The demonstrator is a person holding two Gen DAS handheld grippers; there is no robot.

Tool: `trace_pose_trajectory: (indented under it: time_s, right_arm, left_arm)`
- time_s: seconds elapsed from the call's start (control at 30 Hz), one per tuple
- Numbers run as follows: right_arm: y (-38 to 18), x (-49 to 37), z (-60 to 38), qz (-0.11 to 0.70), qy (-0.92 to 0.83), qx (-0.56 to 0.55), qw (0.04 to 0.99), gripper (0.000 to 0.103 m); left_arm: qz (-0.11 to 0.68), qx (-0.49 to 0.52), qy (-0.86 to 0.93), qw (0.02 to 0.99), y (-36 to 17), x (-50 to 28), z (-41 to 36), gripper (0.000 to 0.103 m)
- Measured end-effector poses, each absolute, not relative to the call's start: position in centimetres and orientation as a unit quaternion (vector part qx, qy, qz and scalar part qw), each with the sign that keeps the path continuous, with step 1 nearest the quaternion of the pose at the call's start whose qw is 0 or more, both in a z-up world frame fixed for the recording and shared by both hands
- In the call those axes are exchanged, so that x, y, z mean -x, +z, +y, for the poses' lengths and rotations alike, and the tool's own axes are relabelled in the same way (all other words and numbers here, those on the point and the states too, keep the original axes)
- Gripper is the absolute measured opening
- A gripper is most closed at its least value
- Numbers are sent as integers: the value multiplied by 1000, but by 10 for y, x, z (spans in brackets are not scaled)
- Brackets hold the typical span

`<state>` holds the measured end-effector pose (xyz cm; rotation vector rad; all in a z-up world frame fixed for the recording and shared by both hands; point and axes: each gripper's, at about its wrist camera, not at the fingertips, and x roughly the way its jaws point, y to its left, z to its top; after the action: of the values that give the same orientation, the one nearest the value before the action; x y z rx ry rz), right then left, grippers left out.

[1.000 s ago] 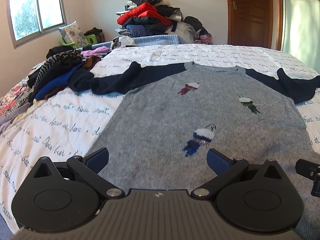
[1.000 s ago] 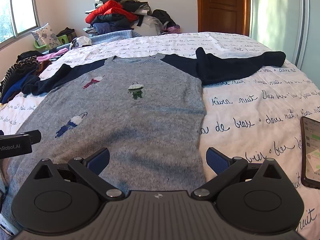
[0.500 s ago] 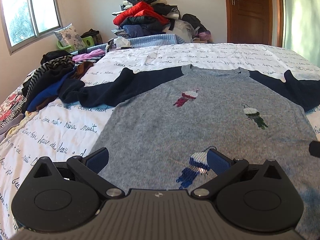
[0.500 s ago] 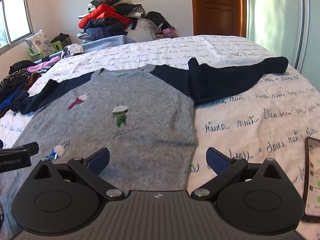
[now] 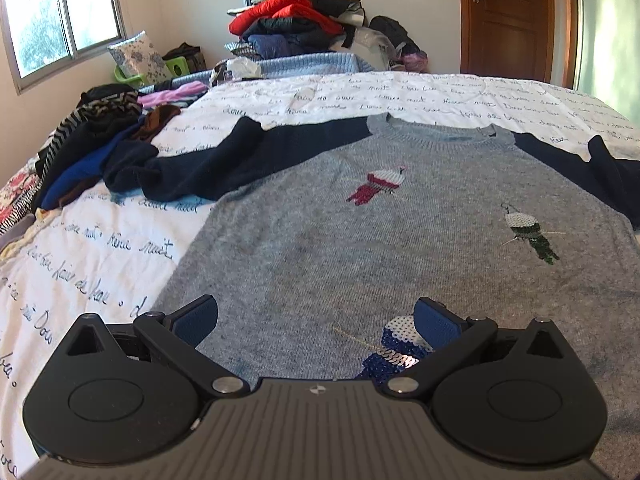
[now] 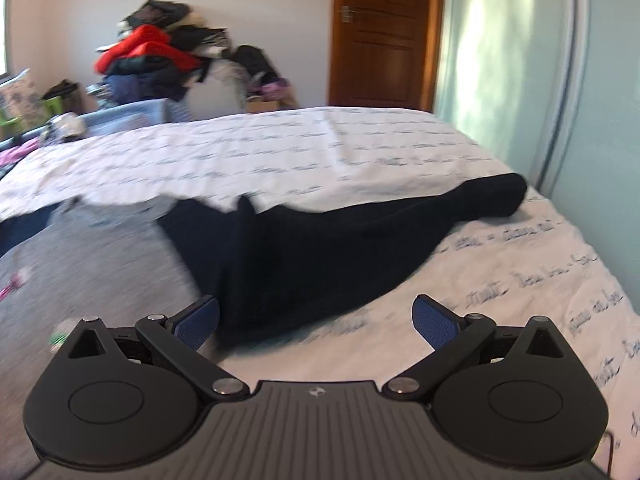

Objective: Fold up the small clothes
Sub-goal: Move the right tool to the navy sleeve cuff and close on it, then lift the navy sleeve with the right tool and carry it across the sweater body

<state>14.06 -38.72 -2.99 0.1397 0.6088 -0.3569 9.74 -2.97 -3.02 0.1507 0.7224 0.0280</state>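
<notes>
A grey sweater (image 5: 340, 240) with navy sleeves and small sequin figures lies flat, front up, on the bed. Its left sleeve (image 5: 208, 168) stretches toward a clothes heap. My left gripper (image 5: 316, 320) hovers open over the sweater's lower body, nothing between its fingers. In the right wrist view the navy right sleeve (image 6: 340, 248) lies spread toward the bed's right edge, with the grey body (image 6: 80, 264) at the left. My right gripper (image 6: 316, 320) is open just before that sleeve's near edge, holding nothing. This view is motion-blurred.
The bed has a white sheet (image 5: 100, 248) printed with script. Dark and striped clothes (image 5: 92, 136) are heaped at the bed's left side. A tall pile of jackets (image 5: 296, 20) rises behind the bed. A brown door (image 6: 384, 40) and a glass wardrobe panel (image 6: 520, 80) stand at the right.
Both grippers have moved forward over the sweater. The right one has swung right, toward the navy right sleeve; the phone has left its view. Both stay open.
</notes>
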Motion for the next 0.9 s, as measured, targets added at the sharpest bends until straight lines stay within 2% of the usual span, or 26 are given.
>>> trace_pose_trajectory:
  time_s: [0.1, 0.27, 0.37, 0.47, 0.63, 0.7, 0.77, 0.8, 0.87, 0.9]
  right_arm:
    - [-32, -161, -443, 270, -205, -136, 931, 103]
    - [-54, -174, -560, 223, -222, -356, 880, 103]
    - [-72, -178, -609, 196, -242, -437, 844, 103]
    - [-82, -186, -633, 183, -253, -473, 824, 103]
    - [-85, -209, -640, 188, -284, -462, 819, 103]
    - [-85, -215, -642, 196, -295, -461, 813, 92]
    - [-84, -214, -644, 204, -296, -460, 812, 55]
    - [-84, -213, -645, 204, -292, -461, 812, 49]
    - [-83, -206, -646, 202, -286, -469, 811, 29]
    - [-82, -203, -647, 200, -286, -471, 810, 26]
  left_arm:
    - [363, -68, 14, 929, -33, -101, -27, 103]
    - [370, -76, 19, 926, -36, -105, -29, 103]
    - [374, -79, 19, 924, -37, -108, -33, 103]
    - [376, -91, 18, 922, -39, -112, -42, 103]
    - [380, -112, 13, 918, -43, -113, -55, 103]
    - [379, -119, 11, 918, -43, -111, -57, 103]
    - [377, -123, 12, 918, -43, -110, -57, 103]
    - [377, -122, 13, 918, -43, -110, -56, 103]
    - [379, -118, 16, 918, -42, -110, -54, 103]
    - [380, -115, 16, 917, -42, -110, -52, 103]
